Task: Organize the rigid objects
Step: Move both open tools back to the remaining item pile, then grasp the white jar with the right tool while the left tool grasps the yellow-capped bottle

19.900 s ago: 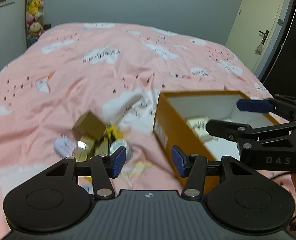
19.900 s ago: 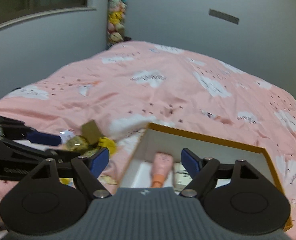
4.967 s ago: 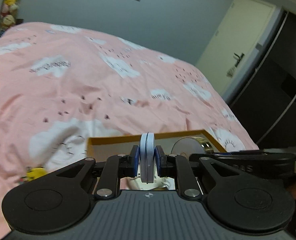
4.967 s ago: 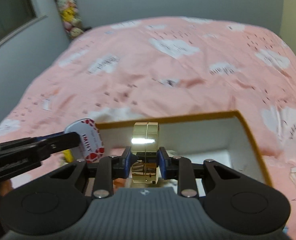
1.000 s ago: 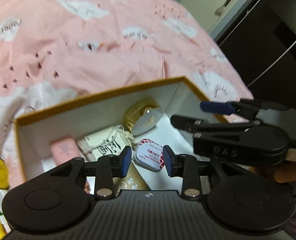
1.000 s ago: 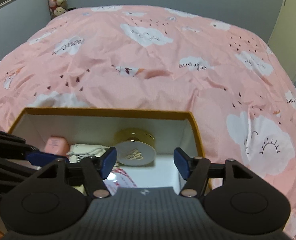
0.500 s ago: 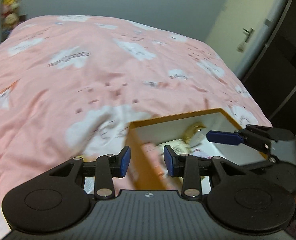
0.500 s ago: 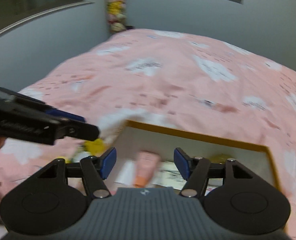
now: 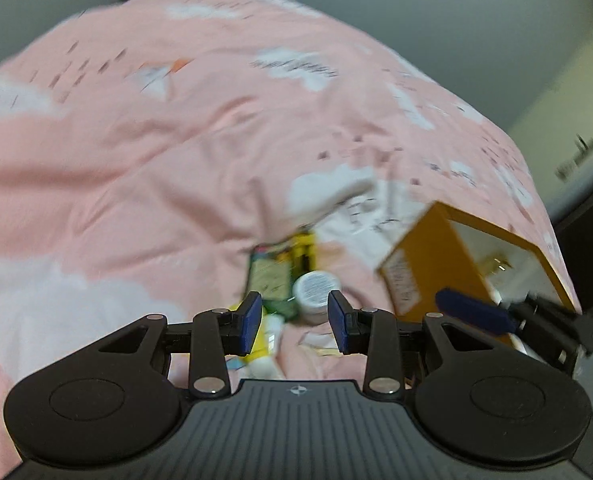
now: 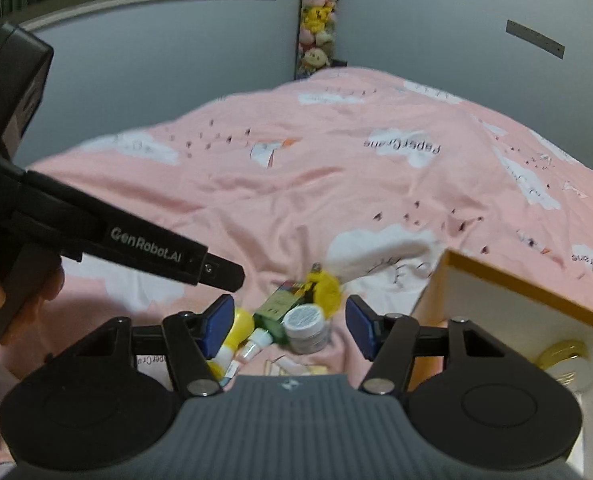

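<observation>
Small white-lidded jar (image 10: 307, 329), label blurred, prob. upright.

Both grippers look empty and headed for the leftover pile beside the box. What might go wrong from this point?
Both the left gripper and the right gripper are open and aimed at the same pile, so they may collide.

The white jar, green box and small tubes lie touching, so a grasp may catch two things or knock one aside.

The soft pink duvet may let the round jar tip or roll when pressed.
</observation>
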